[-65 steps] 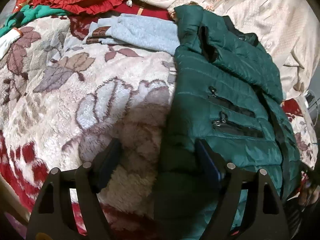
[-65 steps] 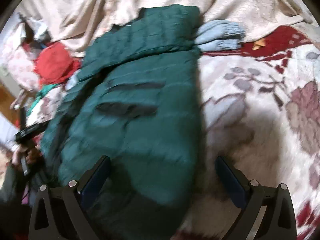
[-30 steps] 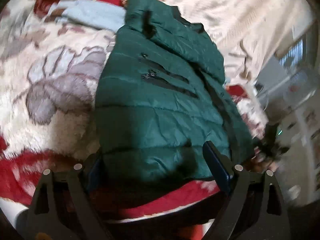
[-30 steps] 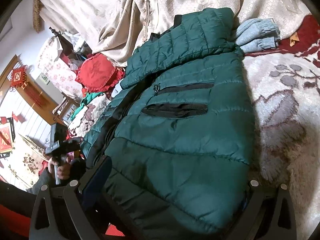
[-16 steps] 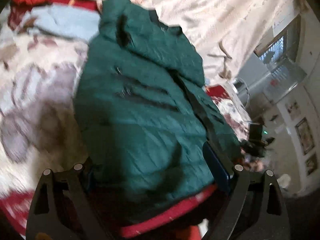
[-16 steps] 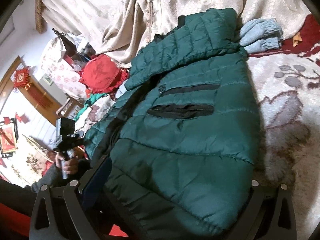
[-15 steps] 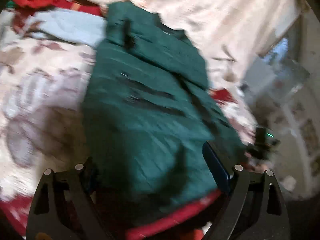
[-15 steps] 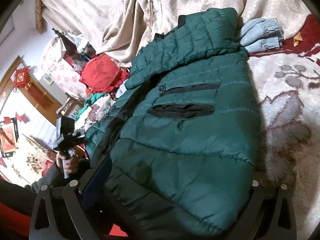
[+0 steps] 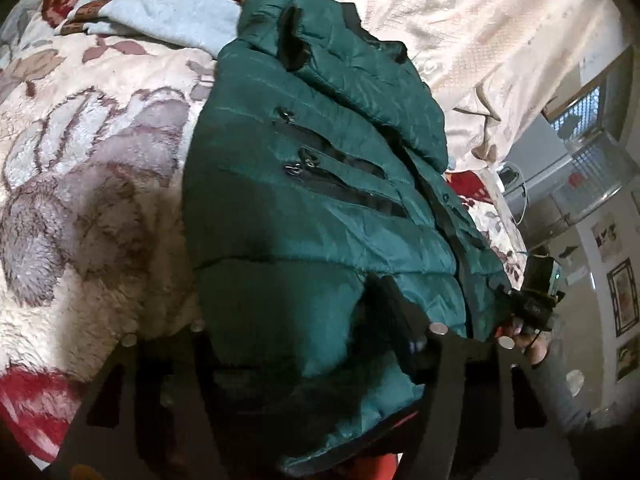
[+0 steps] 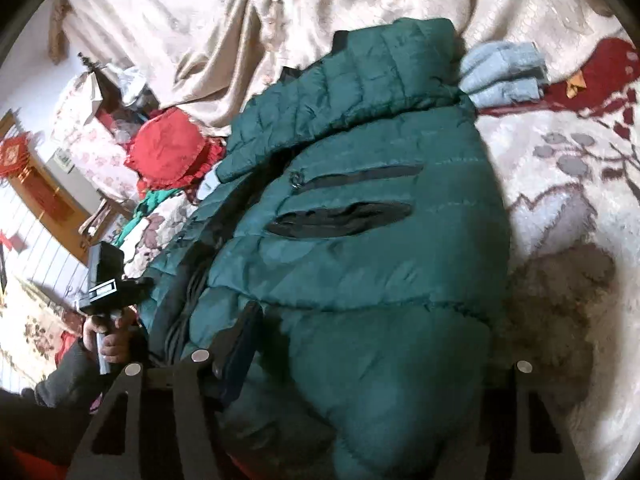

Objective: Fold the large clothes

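Note:
A dark green puffer jacket [image 9: 320, 208] [image 10: 360, 240] lies front up on the floral blanket [image 9: 80, 168], with two black zip pockets showing. My left gripper [image 9: 292, 312] sits at its near hem. Its jaws are closing, the right finger [image 9: 392, 312] dents the padding, and the left finger is hidden under the fabric. My right gripper [image 10: 372, 332] is at the other end of the hem, jaws closing too. Its left finger [image 10: 240, 336] presses into the bunched hem, and the jacket covers the right finger. Each view shows the other gripper in a hand [image 9: 536, 304] [image 10: 104, 276].
A folded light blue garment [image 9: 160, 12] [image 10: 504, 72] lies by the jacket's collar. A beige bedspread [image 9: 480, 40] is heaped at the far side. A red frilled cushion [image 10: 168, 152] lies at the left. The bed's near edge runs under both grippers.
Both pairs of jaws have narrowed, and the jacket's hem now bulges between them. The left view has steadied from blur and sits slightly closer to the hem.

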